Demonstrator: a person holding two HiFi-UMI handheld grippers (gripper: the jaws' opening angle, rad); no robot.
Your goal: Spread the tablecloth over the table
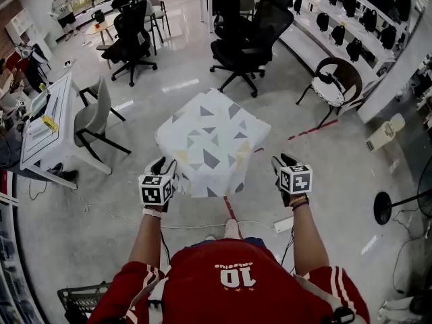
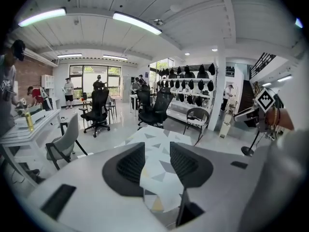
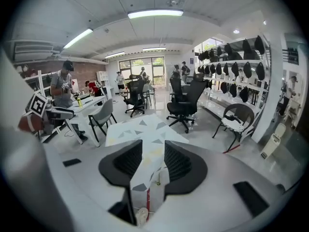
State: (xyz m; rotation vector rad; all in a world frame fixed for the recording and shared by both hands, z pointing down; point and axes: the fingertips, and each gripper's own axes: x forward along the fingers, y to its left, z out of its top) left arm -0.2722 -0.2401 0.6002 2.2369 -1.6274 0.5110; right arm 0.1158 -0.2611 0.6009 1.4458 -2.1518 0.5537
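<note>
Head view: the tablecloth (image 1: 209, 140), white with grey and yellow triangles, is draped over the small counter, which is fully hidden under it. The top looks flat and the sides hang down. The left gripper (image 1: 167, 164) sits at the tablecloth's near left corner, touching or just beside it, can't tell which. The right gripper (image 1: 281, 160) is off the tablecloth's near right corner, with bare floor showing between. Black office chairs (image 1: 250, 39) stand well beyond the tablecloth's far edge. Left gripper view: jaws apart. The tablecloth's corner shows in the gap and runs down between them, no squeeze on it visible. Right gripper view: jaws apart, nothing in them. The tablecloth's near corner lies beyond the tips, with a red floor line (image 3: 147, 197) below it. Judgement: spreading looks nearly done, and the step in hand is a final corner check. Next move likely calls for pinching the near hem on both sides and tugging evenly if it hangs crooked, else backing off.
</note>
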